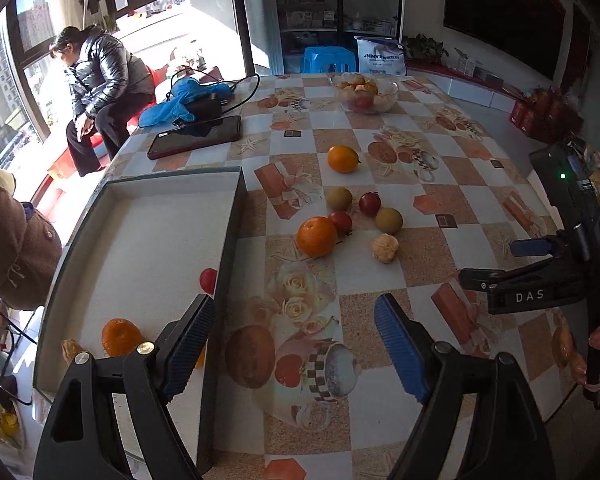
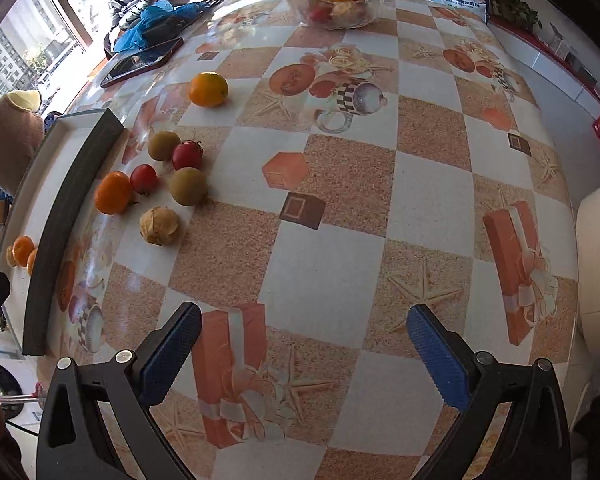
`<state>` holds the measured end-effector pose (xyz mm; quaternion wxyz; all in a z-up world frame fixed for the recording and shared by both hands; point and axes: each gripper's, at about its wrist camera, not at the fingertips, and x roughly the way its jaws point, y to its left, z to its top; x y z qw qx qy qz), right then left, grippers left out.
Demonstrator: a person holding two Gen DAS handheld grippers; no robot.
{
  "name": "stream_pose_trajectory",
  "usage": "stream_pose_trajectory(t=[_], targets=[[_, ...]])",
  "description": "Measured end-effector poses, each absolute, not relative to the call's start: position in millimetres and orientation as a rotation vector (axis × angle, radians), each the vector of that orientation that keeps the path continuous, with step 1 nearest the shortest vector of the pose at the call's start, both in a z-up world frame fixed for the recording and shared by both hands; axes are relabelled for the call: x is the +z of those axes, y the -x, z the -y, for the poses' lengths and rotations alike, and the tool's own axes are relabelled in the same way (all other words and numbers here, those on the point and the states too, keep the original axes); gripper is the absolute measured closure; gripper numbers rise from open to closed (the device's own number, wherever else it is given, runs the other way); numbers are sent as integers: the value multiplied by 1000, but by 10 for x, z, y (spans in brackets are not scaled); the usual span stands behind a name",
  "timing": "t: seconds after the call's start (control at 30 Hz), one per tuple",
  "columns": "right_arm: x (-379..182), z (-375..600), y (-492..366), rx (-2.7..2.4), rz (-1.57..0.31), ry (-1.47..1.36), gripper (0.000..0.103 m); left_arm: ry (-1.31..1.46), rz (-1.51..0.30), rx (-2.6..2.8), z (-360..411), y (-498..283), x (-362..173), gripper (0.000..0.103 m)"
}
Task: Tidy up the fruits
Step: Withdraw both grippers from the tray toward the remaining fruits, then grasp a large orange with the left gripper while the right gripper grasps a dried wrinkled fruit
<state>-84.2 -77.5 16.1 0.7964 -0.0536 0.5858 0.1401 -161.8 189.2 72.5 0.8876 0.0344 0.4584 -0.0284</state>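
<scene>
Fruit (image 1: pixel 317 237) sits loose on the table (image 2: pixel 340 264) beside the tray (image 1: pixel 148 240). Both grippers, left gripper (image 1: pixel 296 344) and right gripper (image 2: pixel 304 356), hold nothing, jaws wide apart (a bump could roll it away).

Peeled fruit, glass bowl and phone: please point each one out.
Peeled fruit (image 2: pixel 159 225), right wrist view, middle of its pale skinless body.
Glass bowl (image 1: pixel 387 101), left wrist view, right wall.
Phone (image 1: pixel 196 137), left wrist view, dark screen.

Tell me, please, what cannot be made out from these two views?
- Fruit at the tray's near corner: left view, the left claw covers part; right view, the tray wall hides most.
- Glass bowl contents: far and small, piled fruit unclear.
- Right claw: in the left view, cut off by the frame edge.
</scene>
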Motion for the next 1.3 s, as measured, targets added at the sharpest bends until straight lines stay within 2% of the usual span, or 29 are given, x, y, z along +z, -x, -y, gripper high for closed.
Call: stream_pose_trajectory(t=[0.37, 0.6, 0.7, 0.83, 0.9, 0.93, 0.97, 1.3], targets=[[45, 1019, 1270, 236, -977, 125, 0, -113, -983, -51, -1765, 1137, 321, 19], [65, 987, 1279, 229, -961, 117, 0, -159, -1030, -86, -1726, 861, 141, 23], [63, 989, 1281, 229, -961, 117, 0, -148, -1026, -82, -1733, 758, 108, 27], [60, 996, 1285, 229, -961, 117, 0, -113, -1031, -81, -1762, 632, 116, 39], [61, 996, 1287, 229, -961, 117, 0, -92, -1031, -87, -1768, 605, 120, 51], [62, 994, 1289, 229, -961, 117, 0, -91, -1029, -85, -1762, 599, 126, 62], [62, 995, 1289, 229, -961, 117, 0, -96, -1028, -77, -1758, 603, 131, 65], [53, 1006, 1277, 224, -964, 116, 0, -63, -971, -5, -1838, 1295, 107, 65]])
